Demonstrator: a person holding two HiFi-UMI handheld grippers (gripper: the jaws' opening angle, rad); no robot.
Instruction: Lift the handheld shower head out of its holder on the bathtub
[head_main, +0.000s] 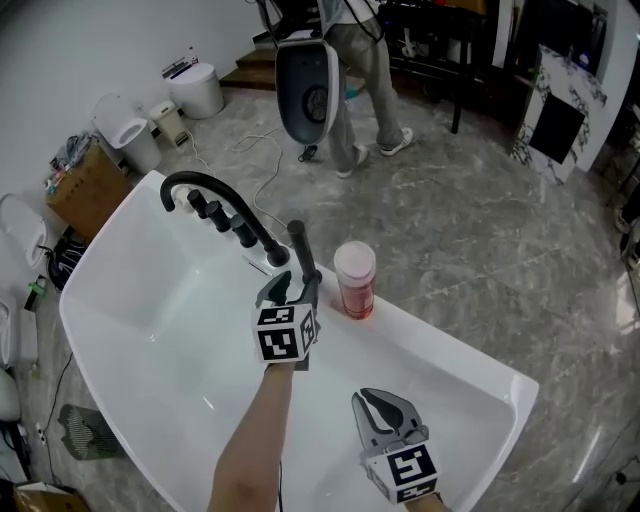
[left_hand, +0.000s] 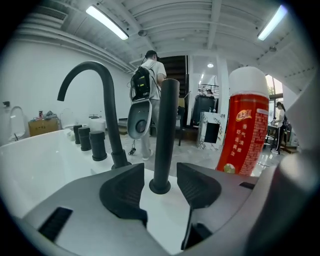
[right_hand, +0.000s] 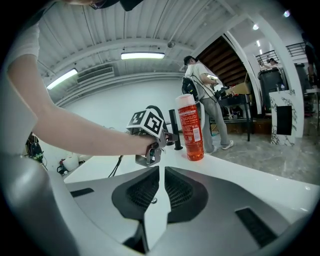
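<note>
Bathtub rim (head_main: 440, 345) carries one shower head (head_main: 299, 245), one red bottle (head_main: 355, 285), one spout (left_hand: 114, 130).

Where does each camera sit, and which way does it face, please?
Head view: on the head, looking steeply down into the tub; left gripper, right gripper, left forearm show.
Left gripper view: on that gripper, facing the shower head between its open fingers.
Right gripper view: on that gripper, facing across the tub at the left gripper; own fingers show.
Shared: all show the shower head and bottle.
</note>
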